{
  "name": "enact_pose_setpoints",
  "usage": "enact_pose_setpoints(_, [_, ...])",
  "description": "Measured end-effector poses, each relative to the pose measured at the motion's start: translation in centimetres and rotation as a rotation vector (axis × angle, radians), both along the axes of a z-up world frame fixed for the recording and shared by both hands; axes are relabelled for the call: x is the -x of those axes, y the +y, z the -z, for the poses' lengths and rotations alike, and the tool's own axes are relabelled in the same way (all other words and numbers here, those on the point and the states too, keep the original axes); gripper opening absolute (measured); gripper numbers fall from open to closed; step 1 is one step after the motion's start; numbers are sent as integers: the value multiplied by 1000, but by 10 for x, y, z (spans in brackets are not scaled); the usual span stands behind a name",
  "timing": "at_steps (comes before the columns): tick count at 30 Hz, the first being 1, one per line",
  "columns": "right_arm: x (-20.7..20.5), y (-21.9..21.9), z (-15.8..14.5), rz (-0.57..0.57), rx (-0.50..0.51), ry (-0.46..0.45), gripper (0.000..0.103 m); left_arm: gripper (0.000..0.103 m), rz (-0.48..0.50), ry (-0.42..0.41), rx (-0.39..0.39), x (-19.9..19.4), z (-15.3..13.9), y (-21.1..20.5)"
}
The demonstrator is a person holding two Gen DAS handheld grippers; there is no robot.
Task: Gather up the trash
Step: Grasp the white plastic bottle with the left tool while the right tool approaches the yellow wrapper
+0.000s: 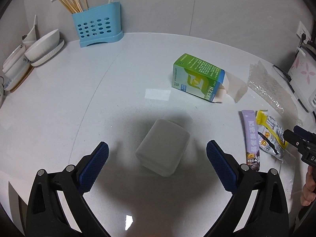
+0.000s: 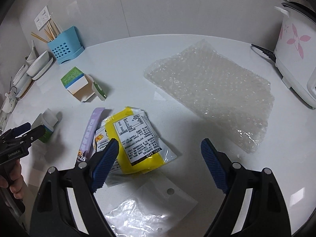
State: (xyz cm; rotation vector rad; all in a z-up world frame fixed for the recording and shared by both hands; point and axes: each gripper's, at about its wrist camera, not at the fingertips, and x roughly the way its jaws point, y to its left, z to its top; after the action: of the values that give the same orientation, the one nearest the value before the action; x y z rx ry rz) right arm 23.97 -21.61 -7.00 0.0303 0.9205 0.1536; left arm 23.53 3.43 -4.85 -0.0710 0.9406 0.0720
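Status: both tools spread wide, nothing between the pads. Left gripper [image 1: 157, 154] aimed down at a small white rounded-rectangular plastic container [image 1: 163, 147] lying on its side on the white countertop [image 1: 98, 90]; right gripper [image 2: 159, 158] poised over a yellow-and-white printed foil snack wrapper [image 2: 136, 138].

Location of trash: all loose on the countertop. Purple narrow sachet stick [image 2: 88, 136] just beside the wrapper, apparently partly under its edge. Clear bubble-wrap sheet [image 2: 213, 96] further back on the right. Green-and-white cardboard carton with open flaps [image 1: 197, 77] behind the container. Thin clear plastic bag with white header card [image 2: 150, 203] nearest the right tool. No bin visible in either view.

Hazards:
- Smooth, rounded container: likely to roll or squirt sideways under an off-centre pinch.
- Flat wrapper on a glossy surface: pads likely to slide over it or scrape the countertop without catching an edge.
- Overlap of wrapper and sachet: risk of dragging the sachet along, then dropping it.
- Close spacing of the two tools: possible collision on simultaneous closing.

Surroundings, not for collection: blue perforated plastic utensil holder with wooden chopsticks [image 1: 98, 27] and stacked white ceramic bowls [image 1: 42, 47] at rear left; white rice cooker with pink flower print [image 2: 294, 59] and its black cord at right. None of these in the direct approach path.
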Motion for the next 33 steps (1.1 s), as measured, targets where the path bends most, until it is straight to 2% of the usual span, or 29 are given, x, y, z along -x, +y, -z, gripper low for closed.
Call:
enact_pose_setpoints(6, [-12,4,10,0,13,24,79,97,2,32,-4,-18,11,-3])
enact_pose_setpoints(12, [-13,8,13,-3,-9,49,63,95,0,53,-20,-21,18,-7])
enact_pose_setpoints(16, [-13,11,12,-5,-23,65,48,84,3,74,-18,-22,20,-8])
enact_pose_setpoints(18, [-13,11,11,7,-25,66,43,74,-3,74,-40,-20,21,-11])
enact_pose_setpoints(20, [-13,10,9,15,-32,65,33,65,-1,74,-39,-17,19,-13])
enact_pose_setpoints(21, [-13,10,9,21,-31,65,32,57,-2,76,-41,-15,18,-14])
enact_pose_setpoints(22, [-13,9,9,26,-35,65,29,54,-1,78,-43,-14,18,-14])
enact_pose_setpoints(25, [-11,6,8,42,-32,65,16,52,11,83,-26,-10,17,-17])
enact_pose_setpoints(28, [-10,7,8,44,-31,56,16,52,9,80,-9,-7,17,-18])
enact_pose_setpoints(30, [-9,8,8,42,-33,50,8,52,9,79,-4,-7,17,-18])
enact_pose_setpoints(33, [-6,9,6,41,-34,37,7,52,8,81,9,-7,17,-17])
